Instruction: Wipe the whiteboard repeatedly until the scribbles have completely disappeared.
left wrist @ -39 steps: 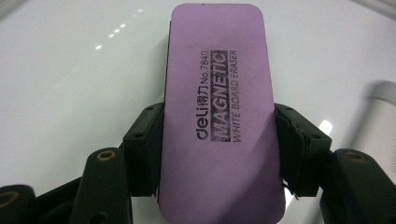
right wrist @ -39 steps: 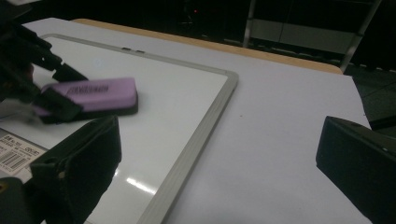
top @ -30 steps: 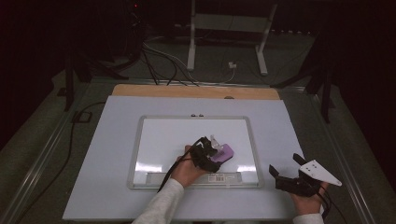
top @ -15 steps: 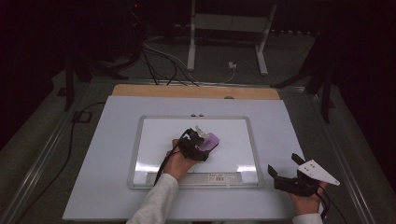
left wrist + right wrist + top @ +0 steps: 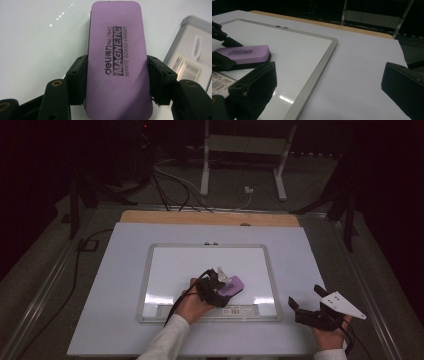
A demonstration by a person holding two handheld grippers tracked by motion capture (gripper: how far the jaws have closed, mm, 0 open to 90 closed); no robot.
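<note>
- A white table (image 5: 115, 285) carries a whiteboard (image 5: 185, 265) lying flat near its middle, with a wooden strip (image 5: 165, 217) along the table's far edge.
- The left hand-held gripper (image 5: 216, 289) is over the near half of the whiteboard, its jaws clamped on the two long sides of a purple eraser (image 5: 233, 285).
- In the left gripper view the eraser (image 5: 117, 60) lies lengthwise between the jaws, label up, reading "MAGNETIC WHITE BOARD ERASER"; it sits low over the white surface, though whether it touches cannot be told.
- A barcode sticker (image 5: 234, 310) lies on the whiteboard's near edge, just beside the eraser on the near side; the left gripper view shows it (image 5: 186, 67) against the grey frame.
- The left hand (image 5: 192, 306) comes in from the table's near edge, crossing the frame's near rail.
- The right hand-held gripper (image 5: 306, 306) rests off the whiteboard, on bare table near the near right corner, its jaws spread wide apart and gripping nothing.
- Its grey plate (image 5: 344, 304) points toward the table's right edge.
- In the right gripper view the frame's right rail (image 5: 319, 72) runs between the jaws, with bare table to its right up to the far edge.
- The far half of the whiteboard is bare, as is the table on the left side.
- Beyond the far edge, cables (image 5: 175, 182) and a metal stand (image 5: 242, 150) sit on the dark floor.
</note>
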